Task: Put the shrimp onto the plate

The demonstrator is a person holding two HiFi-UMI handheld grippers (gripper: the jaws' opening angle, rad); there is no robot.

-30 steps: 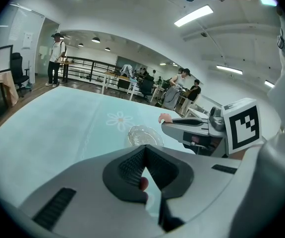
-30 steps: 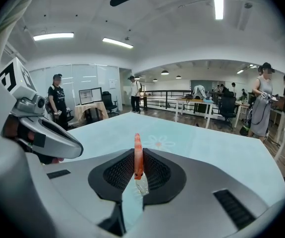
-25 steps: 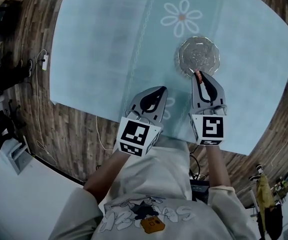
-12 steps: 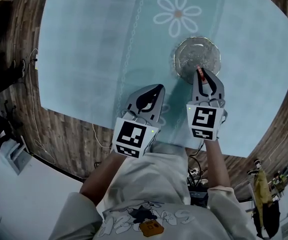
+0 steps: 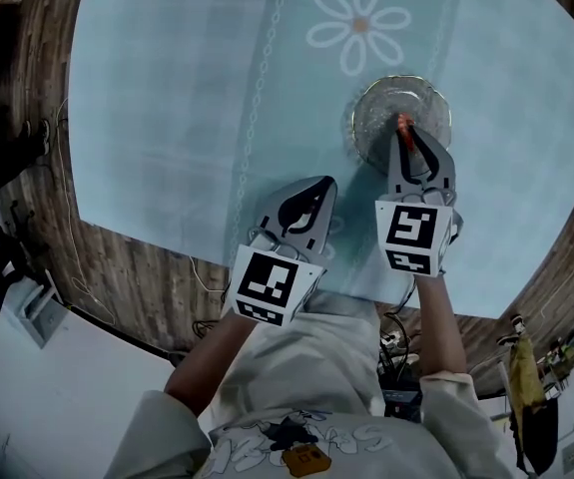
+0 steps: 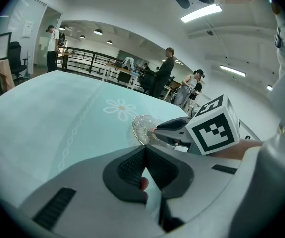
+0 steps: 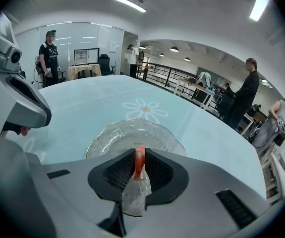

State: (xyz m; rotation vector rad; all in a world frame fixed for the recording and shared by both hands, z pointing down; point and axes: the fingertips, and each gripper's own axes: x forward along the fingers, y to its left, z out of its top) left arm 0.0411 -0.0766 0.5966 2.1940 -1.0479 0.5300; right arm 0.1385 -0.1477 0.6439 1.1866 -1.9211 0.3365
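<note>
My right gripper is shut on an orange-red shrimp with a pale clear tail end. It holds the shrimp upright between the pads, just above the clear glass plate, over the plate's middle. In the right gripper view the plate lies directly ahead of the jaws. My left gripper hovers left of the plate with its jaws closed tip to tip. A small reddish bit shows low between them; I cannot tell what it is.
A light blue cloth with a white daisy print covers the table. Its near edge runs under both grippers, with wood floor and cables beyond. Several people stand far behind the table.
My right gripper has carried the shrimp forward from the plate's near rim to over its middle. The left gripper has stayed beside it, still closed.
</note>
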